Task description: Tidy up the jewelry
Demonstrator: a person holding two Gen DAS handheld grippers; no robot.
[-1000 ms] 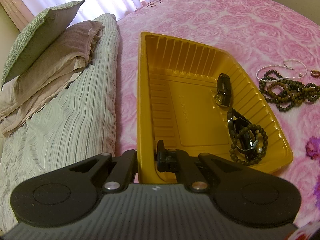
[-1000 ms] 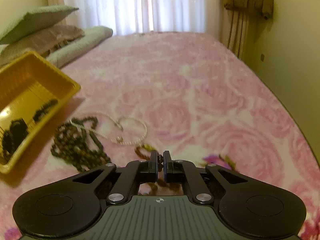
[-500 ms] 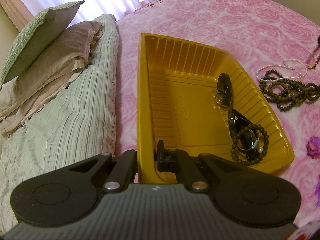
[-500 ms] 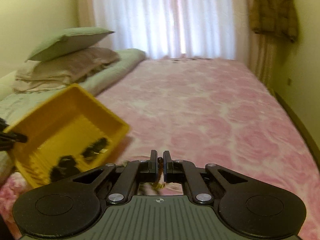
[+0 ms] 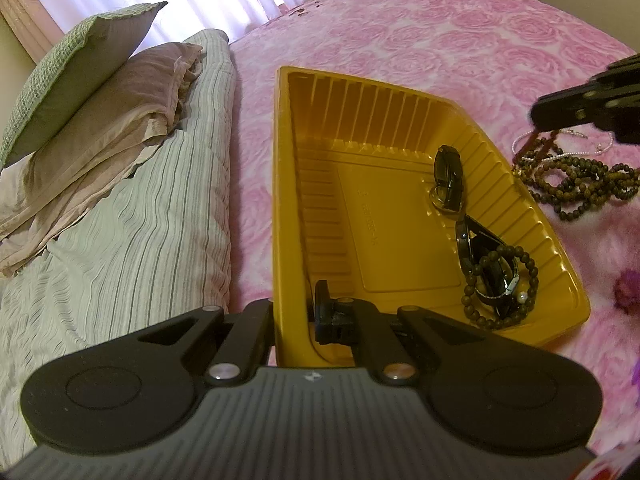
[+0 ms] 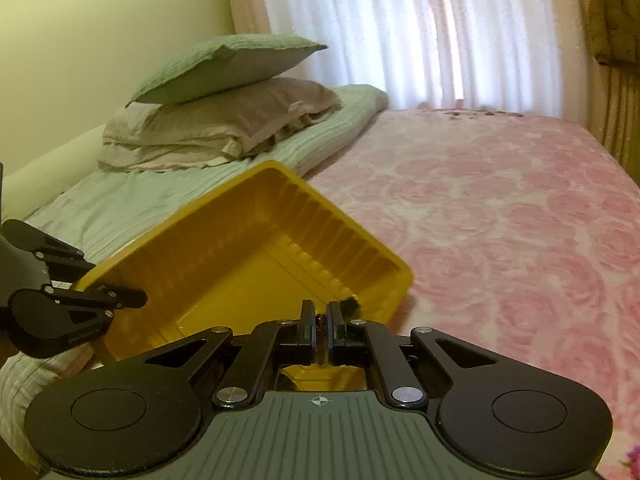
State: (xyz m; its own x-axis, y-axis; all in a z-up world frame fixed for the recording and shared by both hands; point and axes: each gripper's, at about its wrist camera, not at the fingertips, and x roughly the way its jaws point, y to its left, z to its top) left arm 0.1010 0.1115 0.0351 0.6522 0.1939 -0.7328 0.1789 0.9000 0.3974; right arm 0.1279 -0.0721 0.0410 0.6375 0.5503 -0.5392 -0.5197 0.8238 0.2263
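Note:
A yellow plastic tray (image 5: pixel 384 216) lies on the pink bed and holds a black watch (image 5: pixel 450 178) and a dark bead bracelet (image 5: pixel 500 284). My left gripper (image 5: pixel 296 312) is shut on the tray's near wall. My right gripper (image 6: pixel 319 312) is shut on a small reddish-brown bead bracelet (image 6: pixel 320 320) and holds it above the tray's right edge (image 6: pixel 400 276). It shows in the left wrist view (image 5: pixel 588 108) with the bracelet hanging below it. A brown bead necklace (image 5: pixel 580 182) and a white pearl strand (image 5: pixel 600 146) lie on the bed right of the tray.
Stacked pillows (image 5: pixel 92 96) and a striped green quilt (image 5: pixel 120 240) lie left of the tray. The pink rose bedspread (image 6: pixel 500 208) stretches to the right. Curtains (image 6: pixel 420 32) hang behind the bed.
My right gripper lifted the small bracelet off the bed and carried it left, over the tray. My left gripper and the tray stayed put.

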